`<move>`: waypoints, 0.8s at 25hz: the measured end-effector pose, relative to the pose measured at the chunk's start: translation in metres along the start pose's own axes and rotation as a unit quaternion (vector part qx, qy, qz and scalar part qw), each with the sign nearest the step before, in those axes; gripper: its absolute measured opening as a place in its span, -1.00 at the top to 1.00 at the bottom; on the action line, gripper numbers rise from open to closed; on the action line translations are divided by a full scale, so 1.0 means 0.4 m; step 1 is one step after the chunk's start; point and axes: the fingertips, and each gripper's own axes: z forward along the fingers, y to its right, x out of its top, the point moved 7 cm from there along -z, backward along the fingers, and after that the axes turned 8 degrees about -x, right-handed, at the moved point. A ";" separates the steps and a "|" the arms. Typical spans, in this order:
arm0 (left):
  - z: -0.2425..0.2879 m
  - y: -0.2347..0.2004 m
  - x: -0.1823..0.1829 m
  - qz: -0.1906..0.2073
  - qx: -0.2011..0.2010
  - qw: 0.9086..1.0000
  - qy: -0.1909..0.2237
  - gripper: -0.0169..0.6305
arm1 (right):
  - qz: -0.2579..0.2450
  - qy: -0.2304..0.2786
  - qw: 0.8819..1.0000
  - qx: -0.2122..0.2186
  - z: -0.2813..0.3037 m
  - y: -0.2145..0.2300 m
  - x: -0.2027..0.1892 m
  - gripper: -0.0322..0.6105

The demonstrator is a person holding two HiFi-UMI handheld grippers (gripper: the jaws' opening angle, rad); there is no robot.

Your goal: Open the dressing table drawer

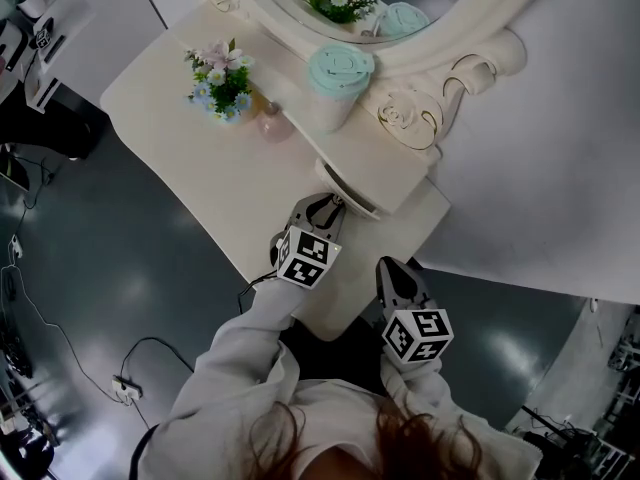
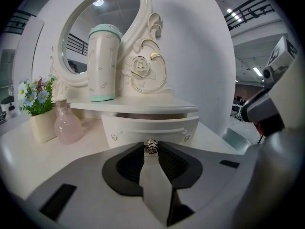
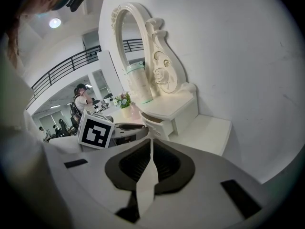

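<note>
A small cream drawer (image 2: 150, 128) sits under the curved shelf of the dressing table (image 1: 190, 168), and a dark gap shows above its front. My left gripper (image 2: 151, 150) is shut on the drawer's little metal knob (image 2: 151, 146). From the head view the left gripper (image 1: 328, 206) reaches straight to the drawer (image 1: 350, 190). My right gripper (image 3: 151, 144) hangs shut with nothing in it, off the table's near right corner (image 1: 393, 268), apart from the drawer (image 3: 159, 123).
On the shelf stands a tall white cup with a mint lid (image 2: 102, 63). A pink bottle (image 2: 68, 125) and a pot of flowers (image 2: 38, 109) stand on the tabletop to the left. The oval mirror (image 1: 400, 8) rises behind. Cables (image 1: 125, 383) lie on the grey floor.
</note>
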 end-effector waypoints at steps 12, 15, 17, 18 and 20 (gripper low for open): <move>-0.043 0.003 -0.027 0.000 -0.003 1.000 -0.004 0.62 | -0.003 0.002 1.000 0.003 -0.010 -0.042 -0.017 0.77; -0.051 0.006 -0.032 0.000 -0.005 1.000 -0.005 0.62 | -0.003 0.004 1.000 0.001 -0.017 -0.050 -0.022 0.77; -0.057 0.007 -0.035 0.000 -0.005 1.000 -0.006 0.62 | -0.003 0.005 1.000 -0.001 -0.023 -0.056 -0.026 0.77; -0.060 0.007 -0.036 0.001 -0.006 1.000 -0.006 0.62 | -0.002 0.006 1.000 -0.001 -0.026 -0.058 -0.027 0.77; -0.064 0.007 -0.038 0.001 -0.006 1.000 -0.007 0.62 | -0.002 0.007 1.000 -0.002 -0.031 -0.062 -0.030 0.77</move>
